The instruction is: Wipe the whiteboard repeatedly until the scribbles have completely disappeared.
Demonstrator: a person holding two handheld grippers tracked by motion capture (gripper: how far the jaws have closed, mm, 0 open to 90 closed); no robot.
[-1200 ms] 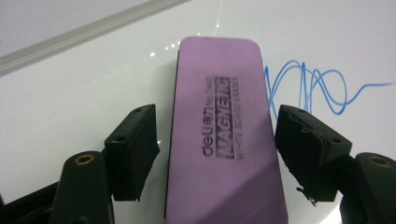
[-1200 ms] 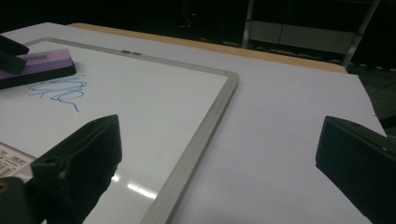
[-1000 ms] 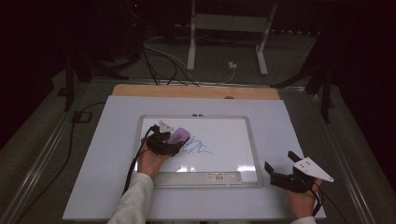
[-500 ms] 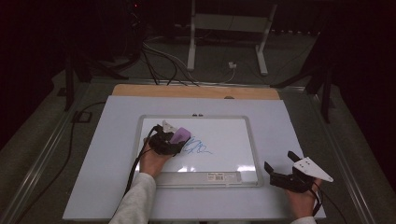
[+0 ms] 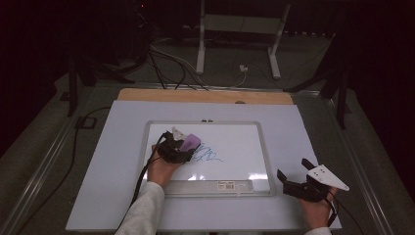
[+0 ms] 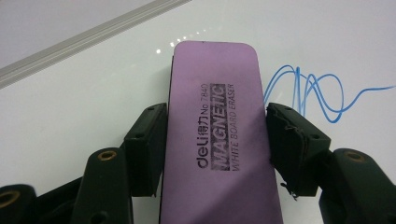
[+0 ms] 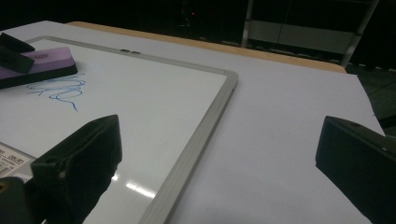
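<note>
Whiteboard (image 5: 254, 147) first — it lies flat on the white surface (image 5: 112, 161), so sweep level across the blue scribble (image 5: 208, 155). Left claw (image 6: 217, 140) has closed snugly on the purple eraser (image 6: 215, 135), which sits just beside the scribble — keep it pressed flat; right claw (image 7: 219, 154) gapes empty.

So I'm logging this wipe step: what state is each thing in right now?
Purple whiteboard eraser: gripped, flat on the board beside the scribble.
Blue scribble: not yet wiped.
Whiteboard: lying flat on the table.
Left gripper: shut on the eraser.
Right gripper: open, empty, off the board.
</note>
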